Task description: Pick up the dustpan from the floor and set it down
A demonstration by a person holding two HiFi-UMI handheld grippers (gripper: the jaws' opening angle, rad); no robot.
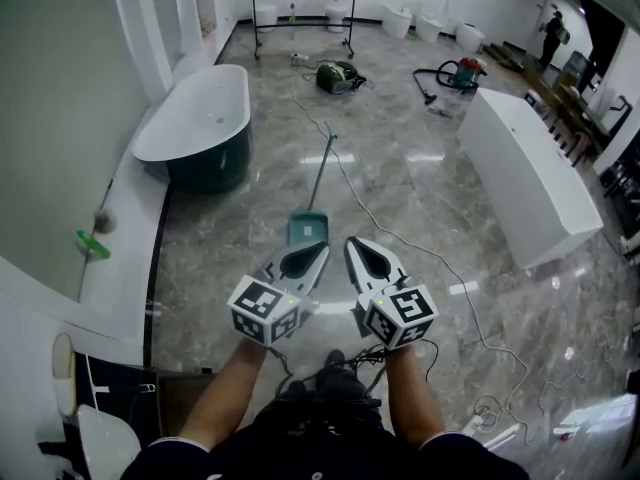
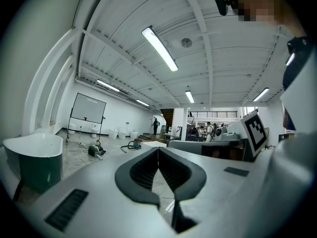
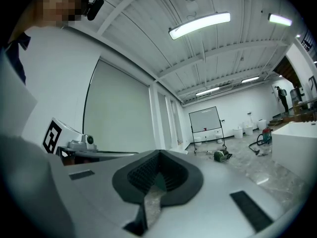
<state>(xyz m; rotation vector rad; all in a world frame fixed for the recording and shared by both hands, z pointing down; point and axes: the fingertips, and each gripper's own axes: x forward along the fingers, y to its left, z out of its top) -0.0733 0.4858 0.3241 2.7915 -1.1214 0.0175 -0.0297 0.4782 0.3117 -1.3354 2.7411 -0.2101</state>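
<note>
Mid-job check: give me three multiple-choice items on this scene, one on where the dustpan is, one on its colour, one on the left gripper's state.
1. Where is the dustpan?
A. On the floor, just ahead of the left gripper and right gripper
B. Clamped in the right gripper
C. Lifted by both grippers

2. What colour is its pan?
A. Red
B. Yellow
C. Green

3. How do the left gripper's jaws stand?
A. Wide open
B. Shut, empty
C. Clamped on the handle

Answers:
1 A: the head view shows it lying flat beyond both grippers.
2 C: the pan is plainly green.
3 B: the left gripper view shows the tips touching with nothing between.
</note>
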